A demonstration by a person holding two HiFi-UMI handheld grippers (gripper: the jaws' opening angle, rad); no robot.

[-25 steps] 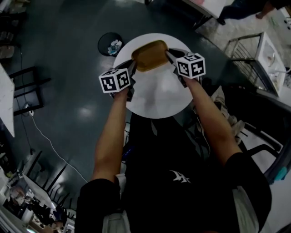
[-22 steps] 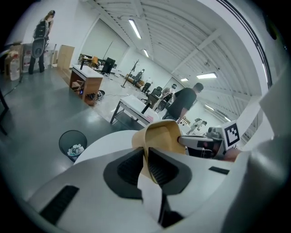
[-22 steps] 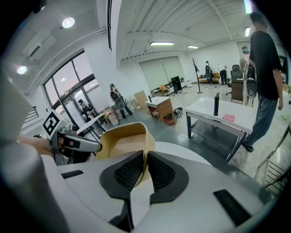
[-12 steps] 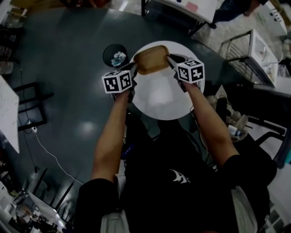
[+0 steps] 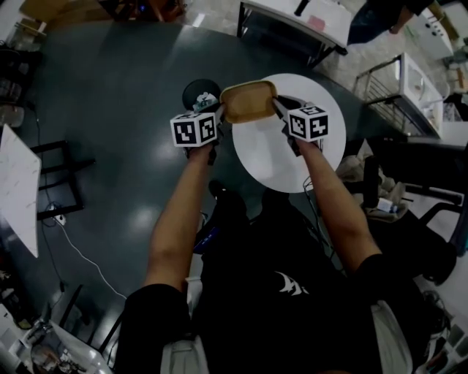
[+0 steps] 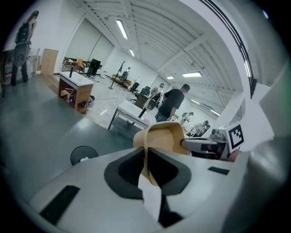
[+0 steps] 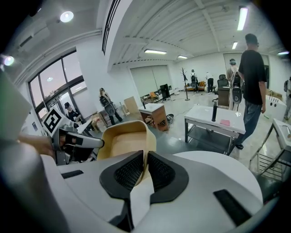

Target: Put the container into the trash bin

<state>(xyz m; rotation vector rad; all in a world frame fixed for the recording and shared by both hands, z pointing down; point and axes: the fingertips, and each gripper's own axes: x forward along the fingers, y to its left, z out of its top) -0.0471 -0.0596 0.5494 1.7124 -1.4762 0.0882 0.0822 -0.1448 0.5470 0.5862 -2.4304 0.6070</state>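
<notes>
A tan, shallow container hangs in the air between my two grippers, over the left edge of the round white table. My left gripper pinches the container's left rim, and its jaws are still closing on that thin wall. The right gripper is shut on the opposite rim of the container. The black round trash bin stands on the floor just left of the container, with crumpled waste inside; it also shows as the bin below and left.
A rectangular white table stands beyond the round one, with a person beside it. A wire rack is at the right. A black chair frame and a white board are on the dark floor at the left.
Both grippers have carried the container from over the round table's far part to its left edge, closer to the trash bin and a little higher.
</notes>
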